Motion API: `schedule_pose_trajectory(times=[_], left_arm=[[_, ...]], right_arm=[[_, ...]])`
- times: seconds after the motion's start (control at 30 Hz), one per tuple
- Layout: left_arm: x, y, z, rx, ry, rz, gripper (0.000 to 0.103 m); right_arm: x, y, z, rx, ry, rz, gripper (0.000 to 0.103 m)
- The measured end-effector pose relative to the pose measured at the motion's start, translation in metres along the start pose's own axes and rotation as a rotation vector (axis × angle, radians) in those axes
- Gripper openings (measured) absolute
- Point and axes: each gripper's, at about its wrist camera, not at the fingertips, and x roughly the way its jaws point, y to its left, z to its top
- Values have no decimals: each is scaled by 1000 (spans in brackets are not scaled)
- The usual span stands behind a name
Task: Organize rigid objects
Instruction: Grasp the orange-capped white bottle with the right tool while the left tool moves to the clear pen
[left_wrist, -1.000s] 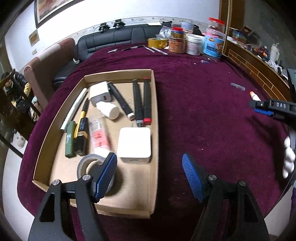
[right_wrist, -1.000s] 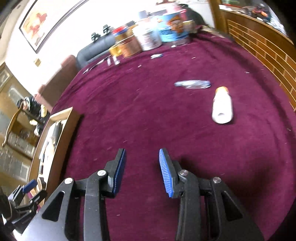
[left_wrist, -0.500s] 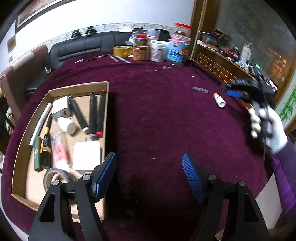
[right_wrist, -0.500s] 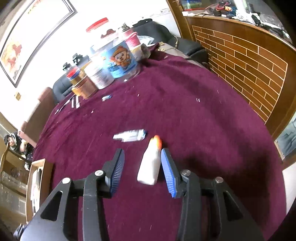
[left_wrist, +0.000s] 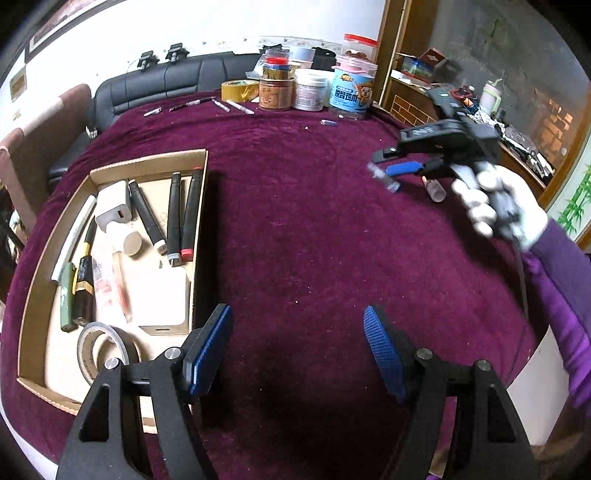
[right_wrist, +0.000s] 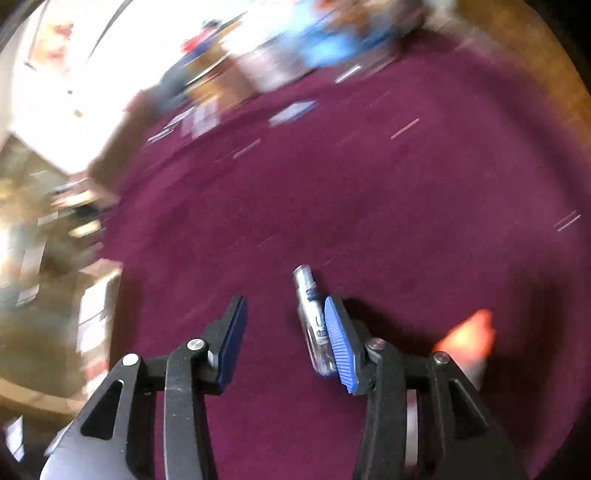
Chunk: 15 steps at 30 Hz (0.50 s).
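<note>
A small clear tube (right_wrist: 312, 317) with blue print lies on the maroon tablecloth between the right gripper's (right_wrist: 286, 343) open fingers, against the right pad (right_wrist: 338, 347). A white bottle with an orange cap (right_wrist: 467, 338) lies blurred just right of that gripper. In the left wrist view the right gripper (left_wrist: 400, 168) hovers at the far right over the tube (left_wrist: 384, 179) and the bottle (left_wrist: 434, 188). My left gripper (left_wrist: 297, 350) is open and empty above the cloth, right of the cardboard tray (left_wrist: 201, 229) holding markers, tape roll, white boxes.
Jars, tubs and a yellow tape roll (left_wrist: 240, 90) stand at the table's far edge, with loose pens (left_wrist: 229, 105) near them. A black sofa and a chair lie beyond. A brick-faced counter runs along the right side.
The right gripper swung left from the white bottle and now brackets the clear tube; its view is motion-blurred. The left gripper stayed open and barely moved.
</note>
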Motion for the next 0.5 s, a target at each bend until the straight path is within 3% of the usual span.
schedule_pose_trajectory(times=[0.1, 0.27, 0.37, 0.43, 0.5], left_arm=[[4, 2, 2, -20, 18, -49, 67], [17, 2, 16, -79, 56, -133, 67], [30, -5, 35, -114, 66, -174, 67], [39, -18, 50, -103, 50, -152, 67], [50, -32, 67, -87, 36, -136, 67]], right_arm=[[-26, 22, -24, -104, -84, -77, 43], [-79, 1, -54, 7, -317, -310, 43], [-86, -16, -66, 83, -357, -337, 48], [-79, -26, -67, 127, -347, -362, 48], [-69, -29, -64, 148, -345, -332, 48]])
